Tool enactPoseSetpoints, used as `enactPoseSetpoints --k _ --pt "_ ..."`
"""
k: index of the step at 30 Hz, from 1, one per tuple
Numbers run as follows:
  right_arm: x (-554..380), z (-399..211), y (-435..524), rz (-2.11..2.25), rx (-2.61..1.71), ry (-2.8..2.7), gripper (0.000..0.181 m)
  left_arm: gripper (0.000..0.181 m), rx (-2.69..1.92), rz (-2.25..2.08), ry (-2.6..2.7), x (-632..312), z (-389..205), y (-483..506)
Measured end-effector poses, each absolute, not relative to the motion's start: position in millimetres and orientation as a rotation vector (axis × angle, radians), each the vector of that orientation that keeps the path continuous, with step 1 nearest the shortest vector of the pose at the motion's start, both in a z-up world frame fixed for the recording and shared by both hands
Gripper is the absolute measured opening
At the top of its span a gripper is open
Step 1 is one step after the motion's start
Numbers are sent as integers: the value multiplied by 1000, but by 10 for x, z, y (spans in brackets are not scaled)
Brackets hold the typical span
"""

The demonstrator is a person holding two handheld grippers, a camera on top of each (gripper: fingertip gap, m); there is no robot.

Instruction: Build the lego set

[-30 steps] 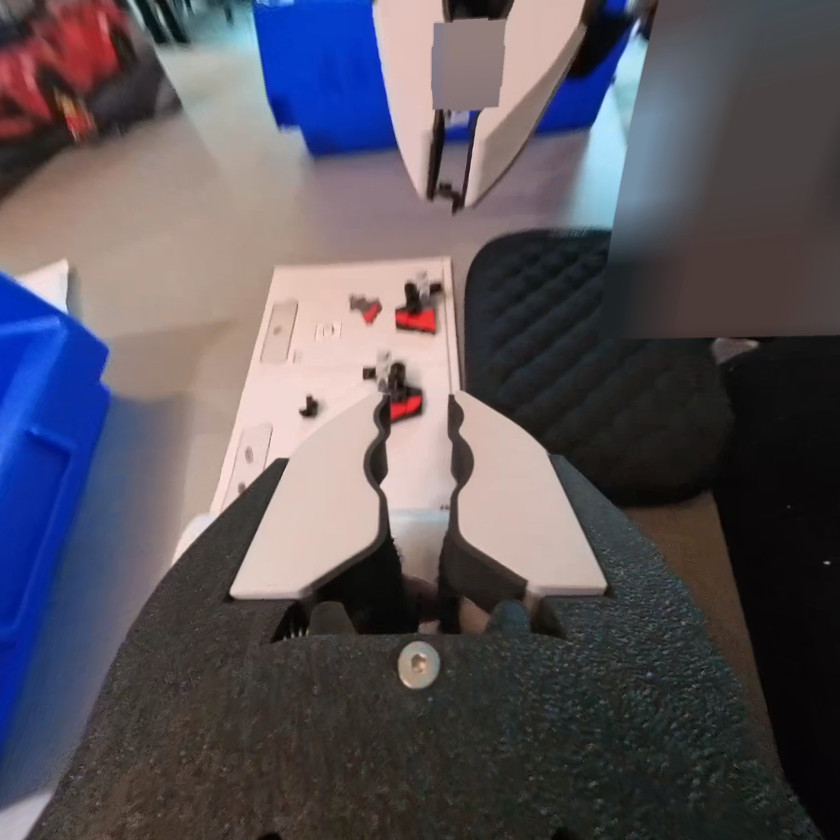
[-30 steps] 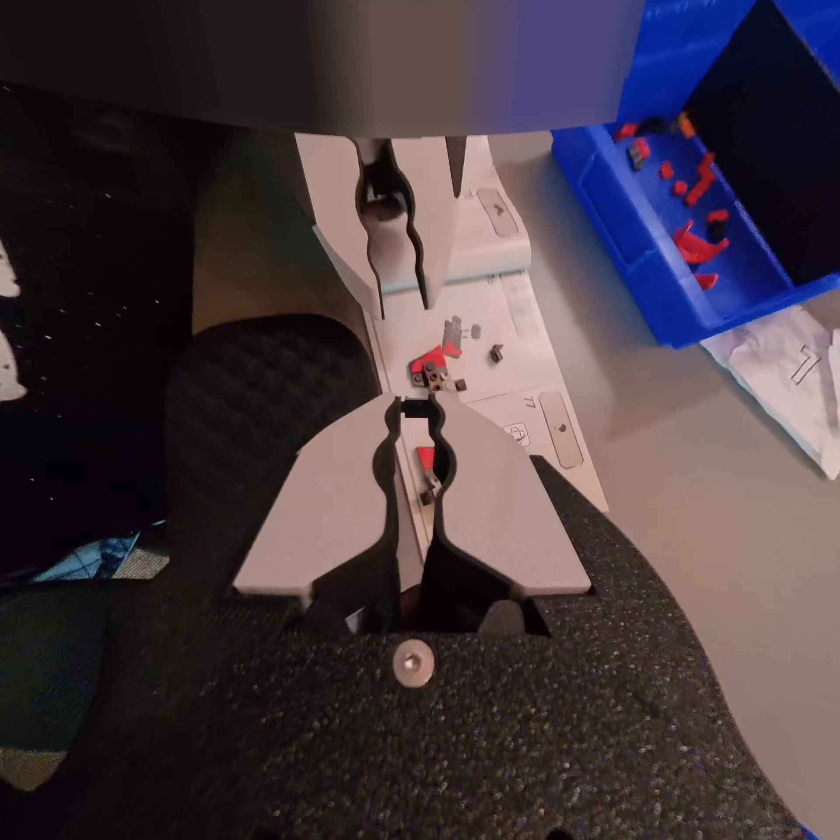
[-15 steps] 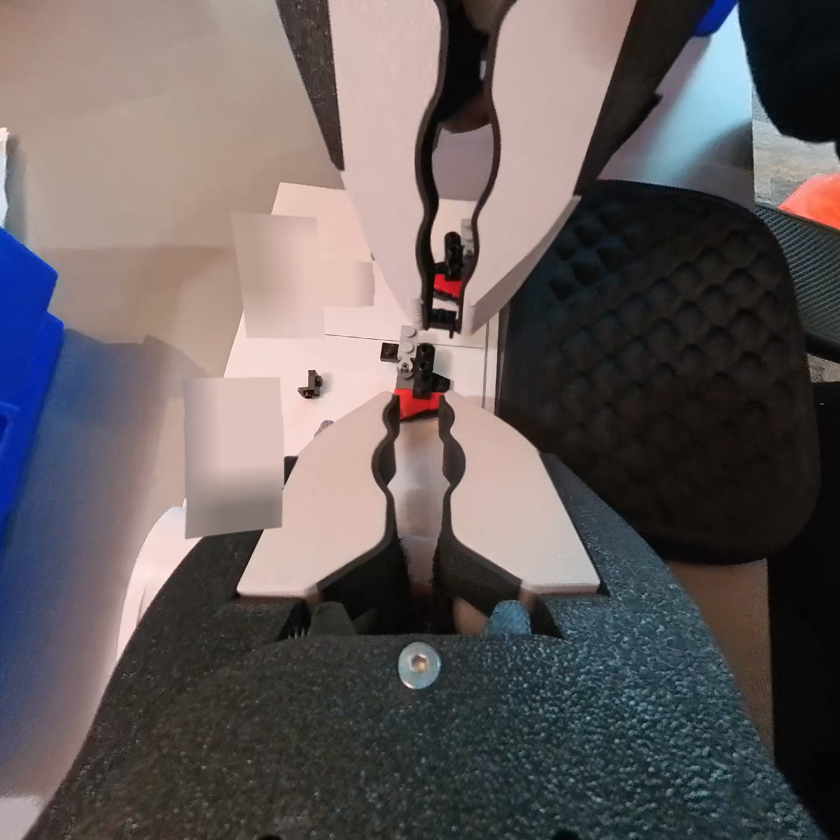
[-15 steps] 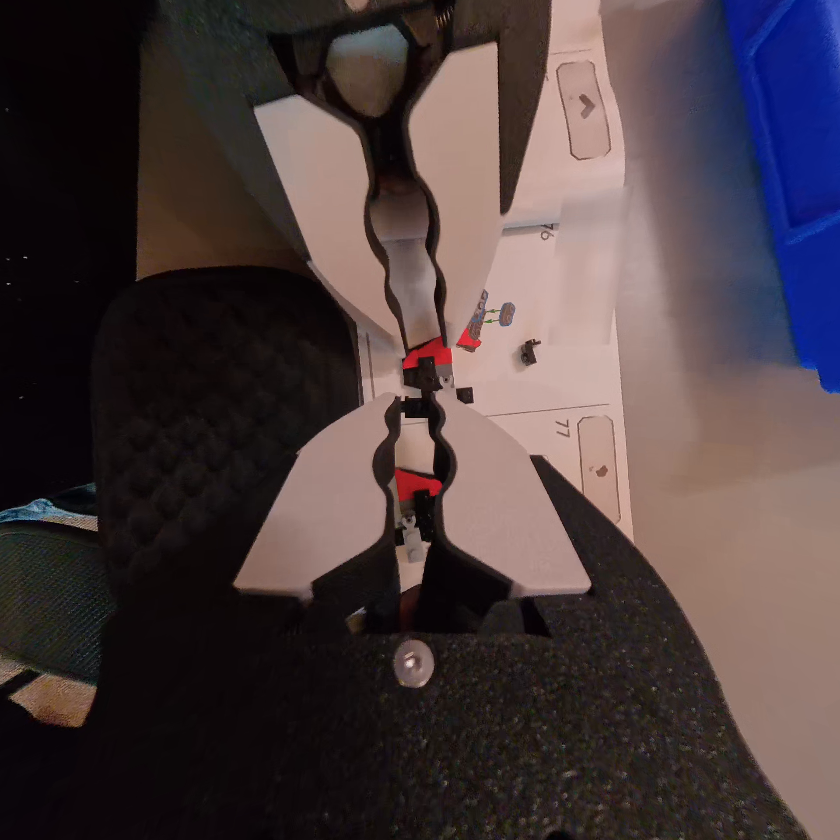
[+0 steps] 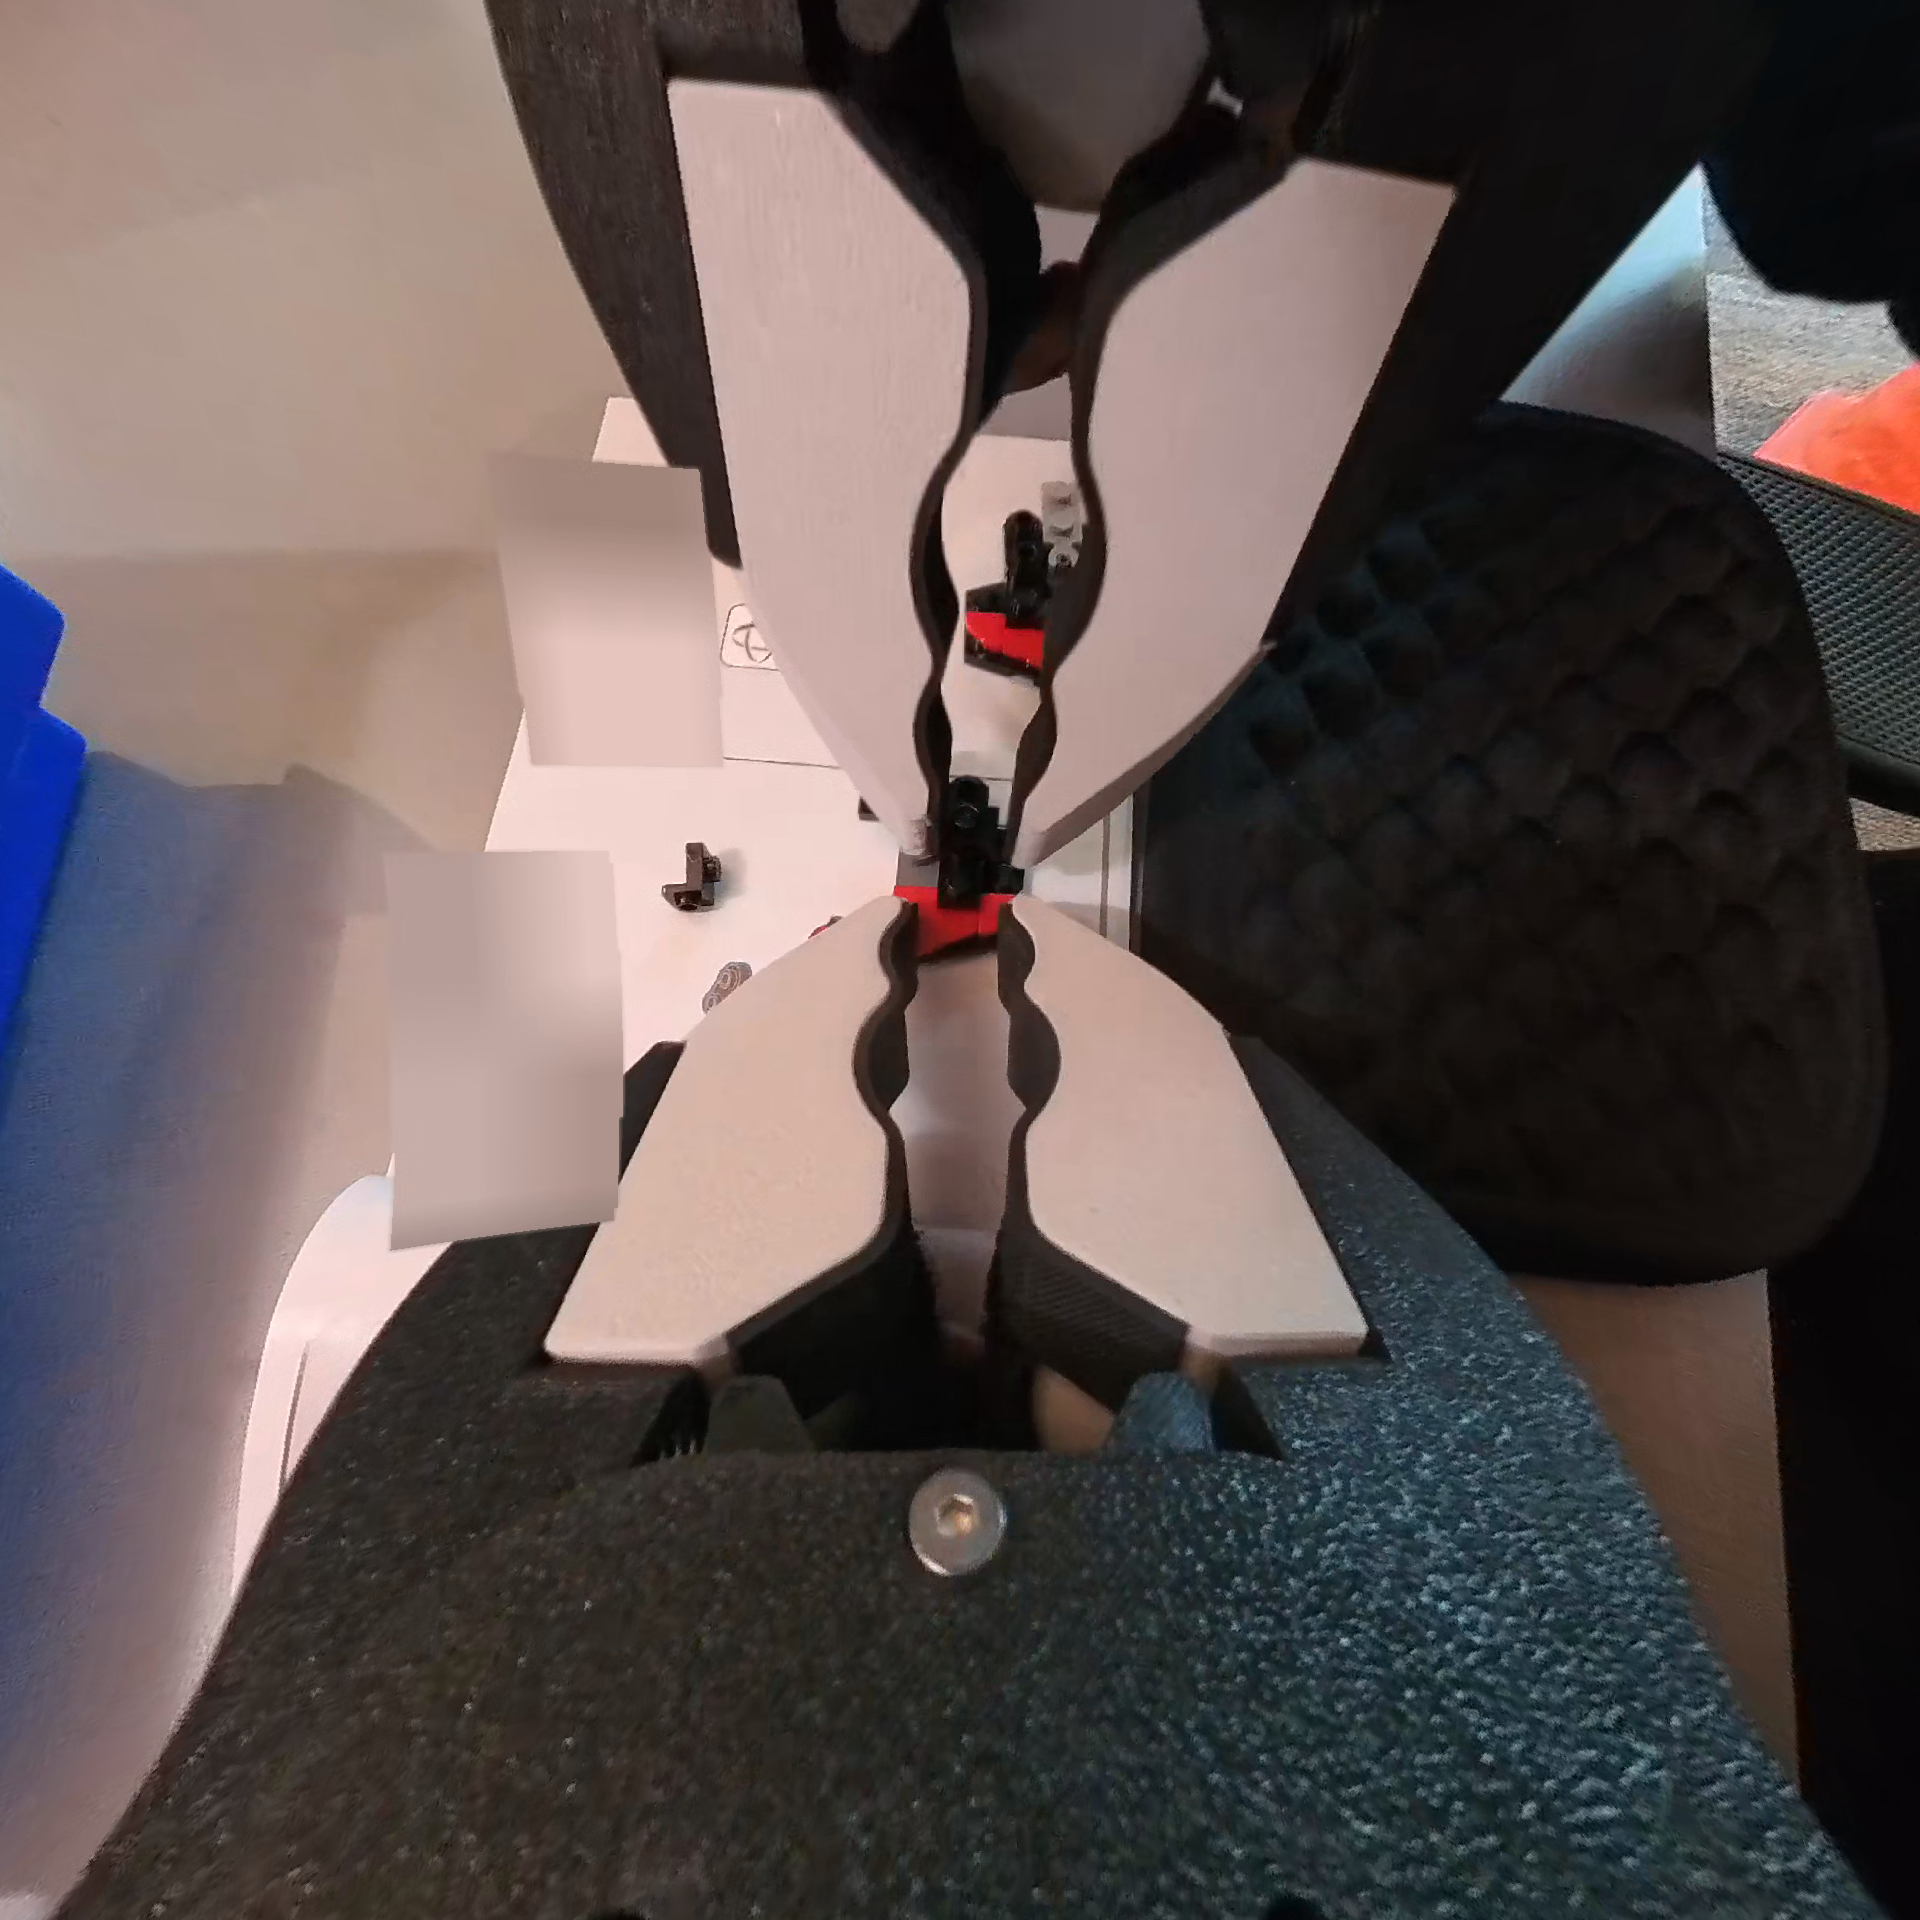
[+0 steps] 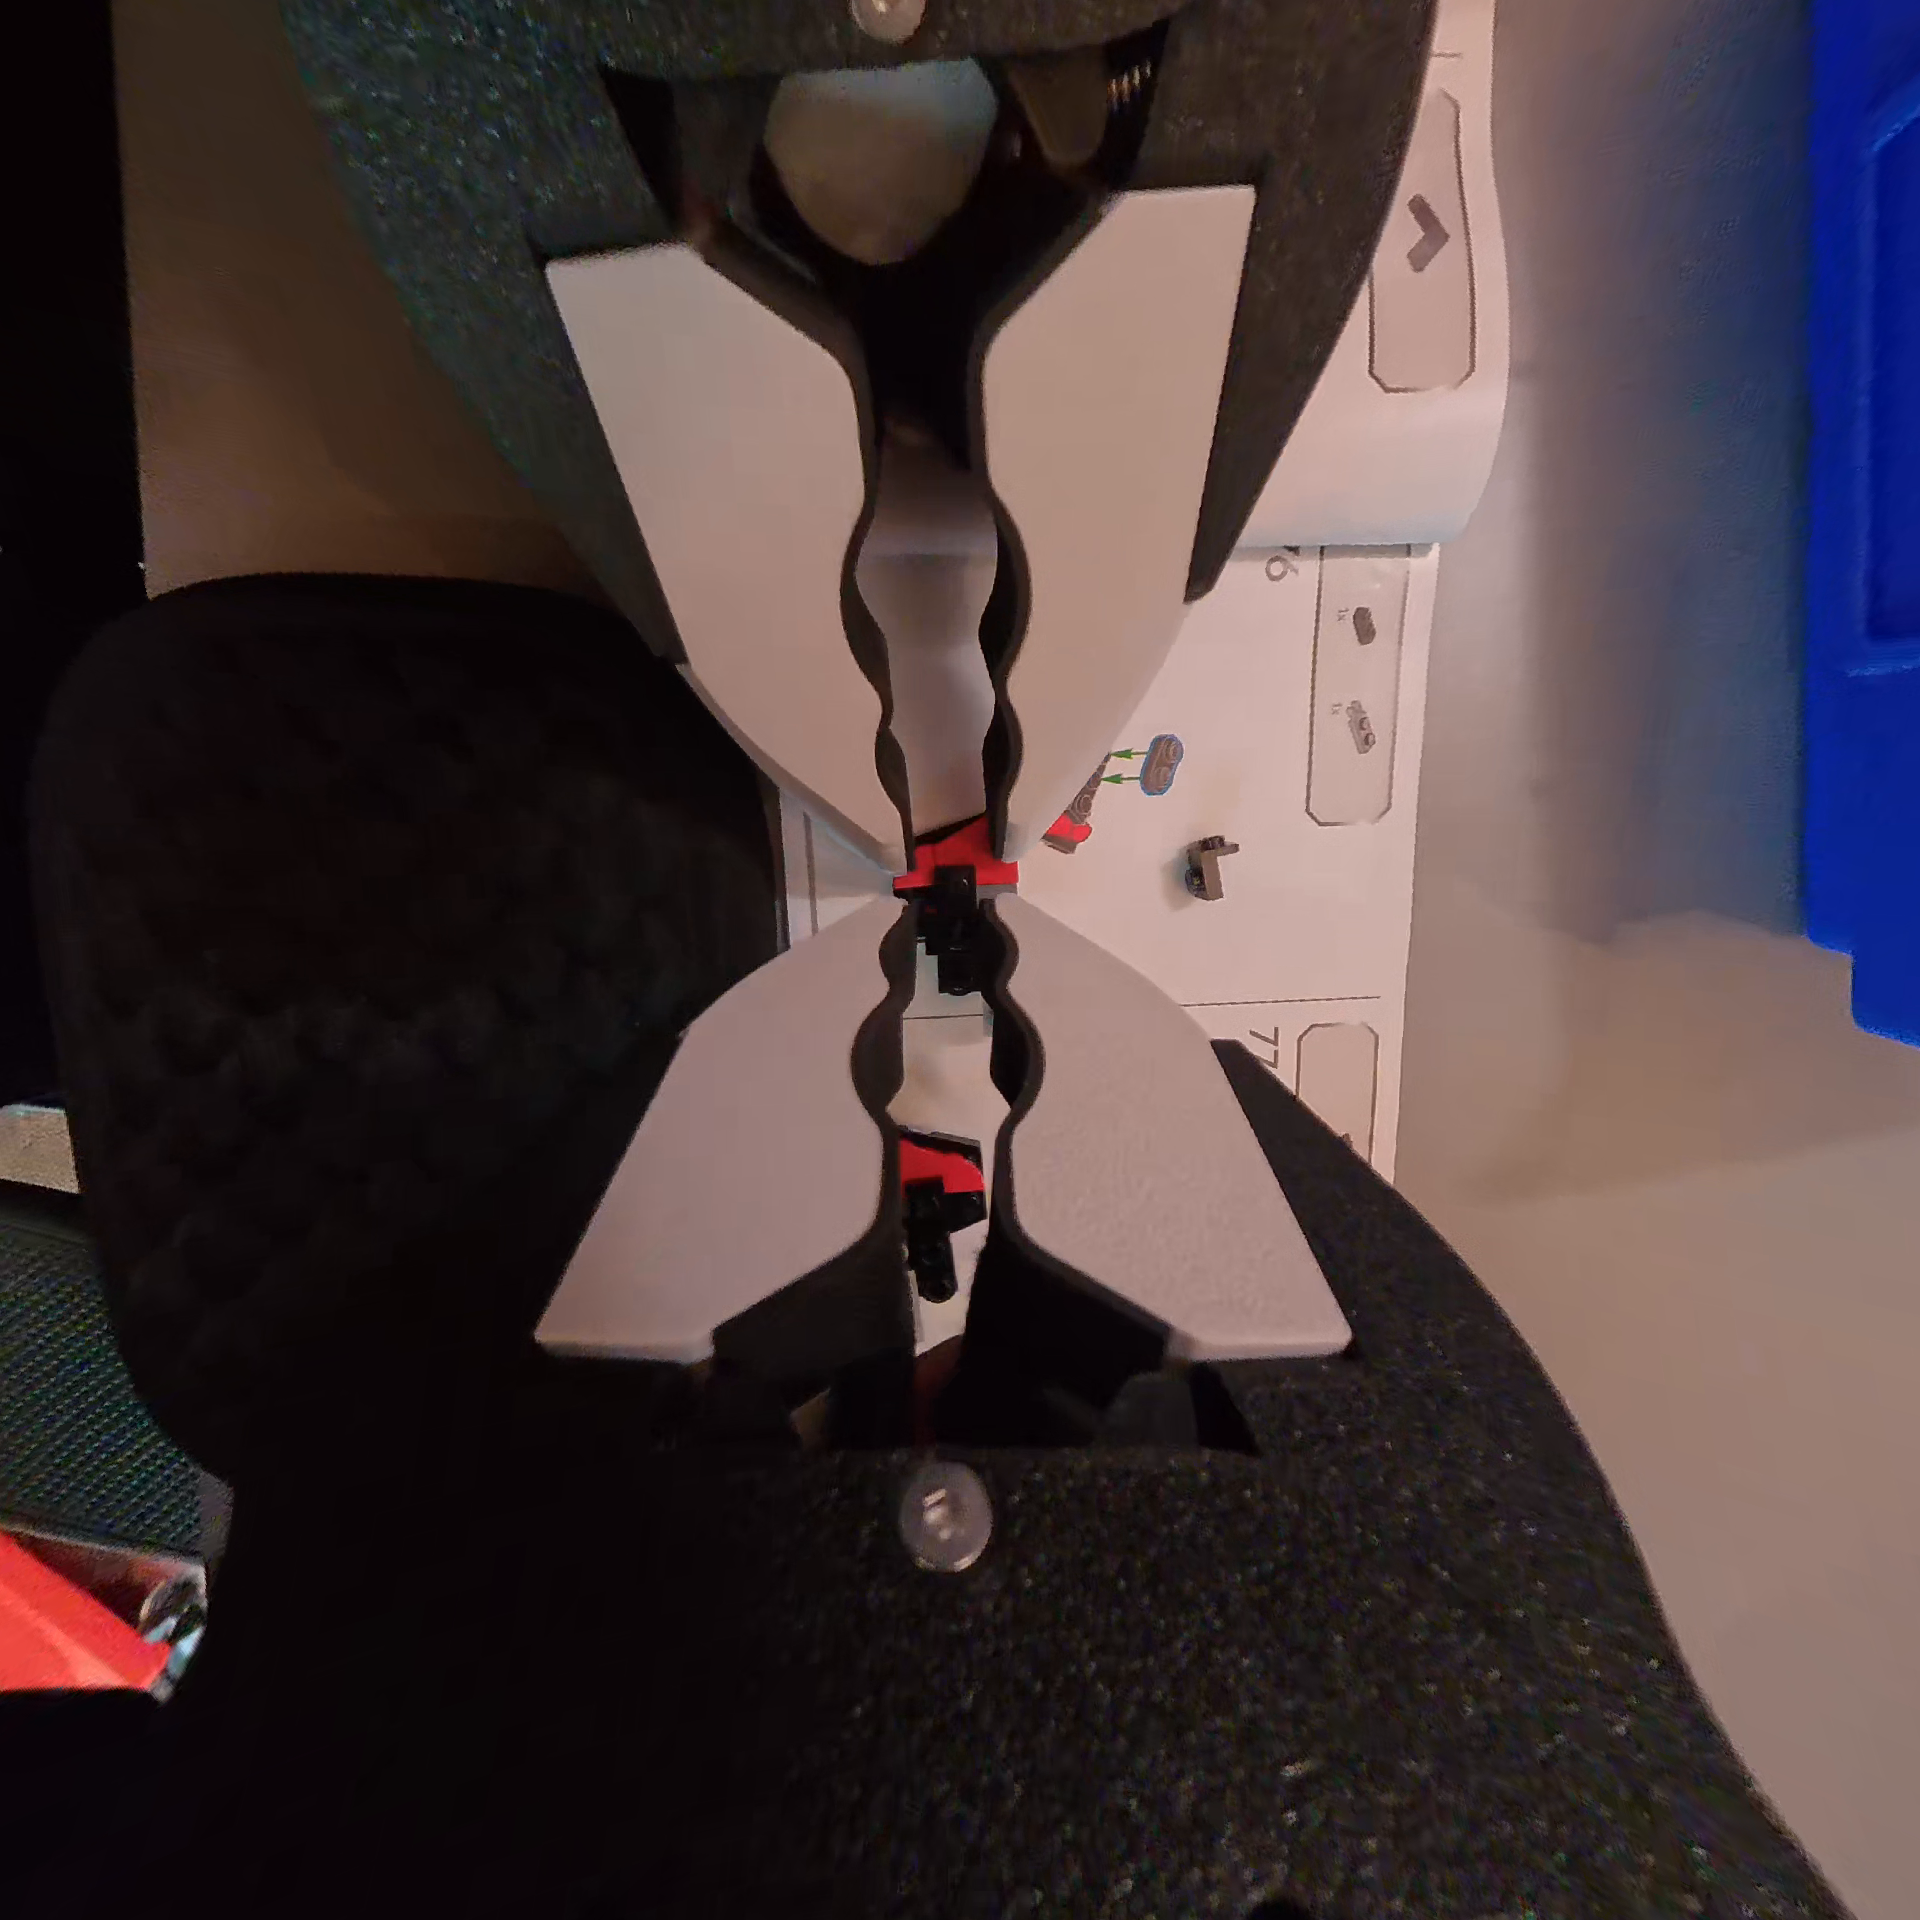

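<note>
While a second ago your grippers were well apart, they now meet tip to tip: your left gripper [image 5: 951, 914] pinches the red wedge-shaped lego subassembly [image 5: 954, 923], and your right gripper [image 6: 951, 920] clamps the small black clip piece [image 6: 954, 935] against it, so the join looks under way. Both hang over the white instruction booklet [image 5: 790, 831], the black quilted cushion [image 5: 1507, 935] just beside its edge, and a loose black bracket [image 5: 694, 878] lies near, leaving little free room.

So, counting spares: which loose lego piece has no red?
The small black bracket alone on the booklet; the far assembly and the gripped one show red.
</note>
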State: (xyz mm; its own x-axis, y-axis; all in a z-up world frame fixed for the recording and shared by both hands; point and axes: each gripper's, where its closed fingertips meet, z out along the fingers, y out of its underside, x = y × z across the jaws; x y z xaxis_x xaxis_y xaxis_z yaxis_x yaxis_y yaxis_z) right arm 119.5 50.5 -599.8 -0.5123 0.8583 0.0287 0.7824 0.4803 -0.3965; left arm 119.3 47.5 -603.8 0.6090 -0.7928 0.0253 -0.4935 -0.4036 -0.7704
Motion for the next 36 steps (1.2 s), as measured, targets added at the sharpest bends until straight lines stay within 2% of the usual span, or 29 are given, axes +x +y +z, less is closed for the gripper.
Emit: enactPoseSetpoints --k 36 --pt "1210 -6007 513 486 -1450 -2588 11 12 -2099 -514 969 1167 -6040 517"
